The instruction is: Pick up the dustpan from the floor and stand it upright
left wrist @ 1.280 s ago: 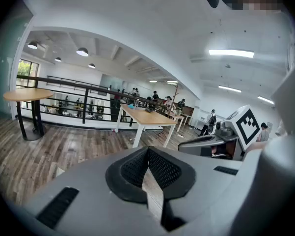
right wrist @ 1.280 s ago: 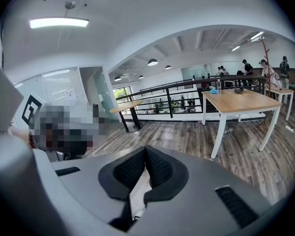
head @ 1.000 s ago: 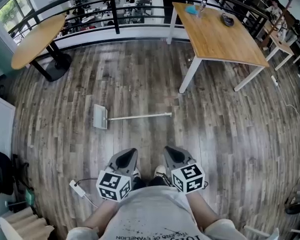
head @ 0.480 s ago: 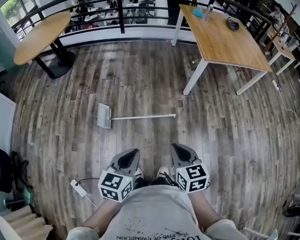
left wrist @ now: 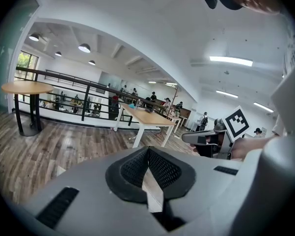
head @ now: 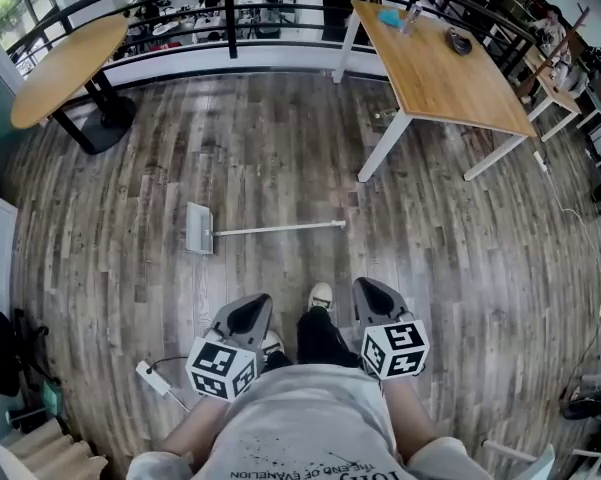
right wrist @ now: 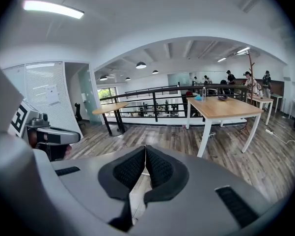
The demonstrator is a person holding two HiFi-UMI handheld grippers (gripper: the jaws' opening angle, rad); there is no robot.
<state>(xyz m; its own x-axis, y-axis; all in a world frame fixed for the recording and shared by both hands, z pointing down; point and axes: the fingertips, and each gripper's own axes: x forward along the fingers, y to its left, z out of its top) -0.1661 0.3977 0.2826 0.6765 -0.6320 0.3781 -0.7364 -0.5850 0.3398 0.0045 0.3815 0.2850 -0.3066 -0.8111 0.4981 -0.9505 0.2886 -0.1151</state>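
The dustpan [head: 199,229] lies flat on the wooden floor, its pale pan at the left and its long thin handle [head: 280,228] running to the right. Both grippers hang close to the person's body, well short of it. My left gripper [head: 248,315] is shut with nothing between its jaws, and my right gripper [head: 372,299] is shut and empty too. In the left gripper view [left wrist: 148,149] and the right gripper view [right wrist: 145,149] the black pads meet at the tips. A small corner of the pan [left wrist: 60,170] peeks past the left gripper's body.
A square wooden table [head: 435,73] on white legs stands at the back right, a round wooden table [head: 62,68] at the back left, and a black railing [head: 230,13] runs behind them. A white power strip [head: 151,379] with a cable lies by the person's left foot.
The person has stepped forward, one shoe now out in front between the grippers. Both grippers stay shut and have drifted slightly; the dustpan lies where it was.
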